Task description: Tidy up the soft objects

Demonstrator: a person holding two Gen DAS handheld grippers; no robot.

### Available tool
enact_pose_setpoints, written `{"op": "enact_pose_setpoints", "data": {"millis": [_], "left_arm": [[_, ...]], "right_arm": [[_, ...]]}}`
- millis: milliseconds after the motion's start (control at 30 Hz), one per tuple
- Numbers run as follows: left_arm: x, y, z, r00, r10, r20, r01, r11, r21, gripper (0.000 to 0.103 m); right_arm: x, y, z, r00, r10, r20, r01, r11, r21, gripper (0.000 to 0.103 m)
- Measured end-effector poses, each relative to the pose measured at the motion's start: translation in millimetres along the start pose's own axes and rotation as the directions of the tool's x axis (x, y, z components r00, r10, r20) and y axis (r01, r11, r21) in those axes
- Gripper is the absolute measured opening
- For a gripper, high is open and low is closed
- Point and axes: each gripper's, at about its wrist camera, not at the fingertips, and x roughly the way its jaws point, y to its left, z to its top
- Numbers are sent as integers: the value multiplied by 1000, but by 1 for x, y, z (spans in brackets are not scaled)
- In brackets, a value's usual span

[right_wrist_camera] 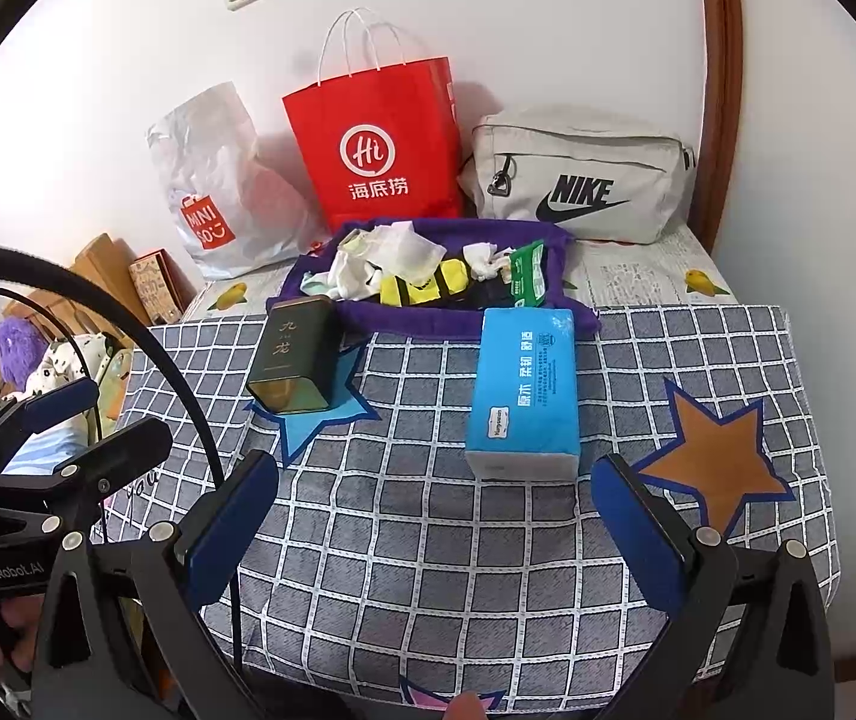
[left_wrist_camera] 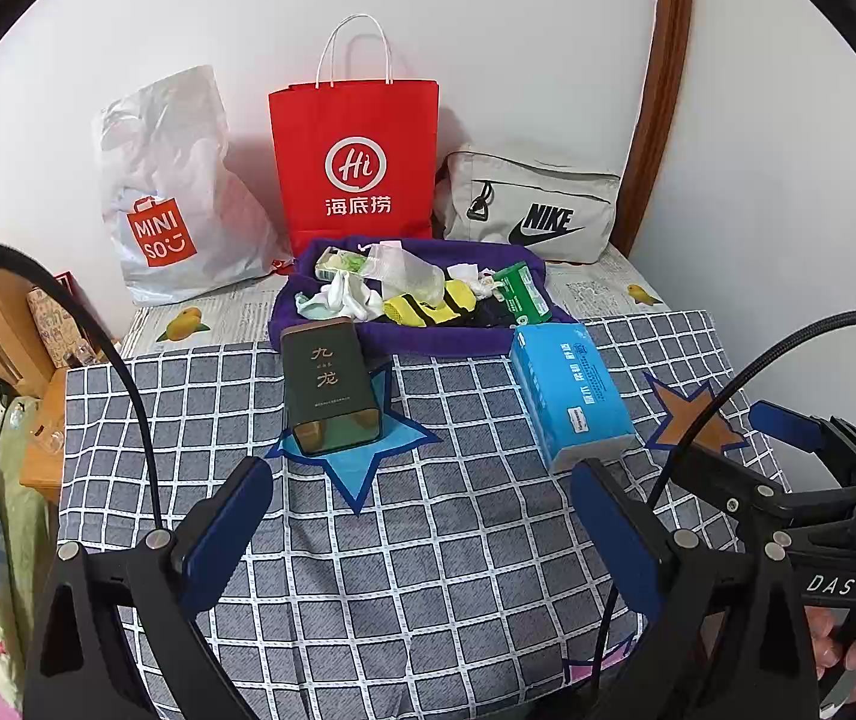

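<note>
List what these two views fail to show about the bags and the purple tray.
- Red paper bag: contents hidden by its own front, both views.
- Grey Nike bag: zipped shut, inside unseen.
- Purple tray: bottom items buried under socks and wrappers.
- Blue tissue pack: small print too tiny to read.

Blue tissue pack (right_wrist_camera: 523,384) lies before the purple tray (right_wrist_camera: 463,318), perhaps touching.

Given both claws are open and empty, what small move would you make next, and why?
Probably ease the right claw forward toward the blue soft tissue pack: it lies nearest, directly ahead on the checked cloth, untouched, while the left claw faces the rigid dark green tin.
</note>
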Motion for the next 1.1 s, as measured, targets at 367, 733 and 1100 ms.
{"op": "enact_pose_setpoints", "data": {"millis": [367, 733, 1100], "left_arm": [[0, 1, -1, 1000, -1, -2, 1, 1000, 2, 100], [3, 1, -1, 1000, 19, -6, -19, 1000, 1, 100], [4, 2, -1, 1000, 25, -10, -25, 1000, 2, 100]], "right_arm": [[0, 1, -1, 1000, -4, 1, 4, 1000, -3, 103], [0, 5, -2, 1000, 14, 0, -14, 1000, -14, 103], [1, 7, -1, 1000, 18, -3, -18, 1000, -20, 103]]}}
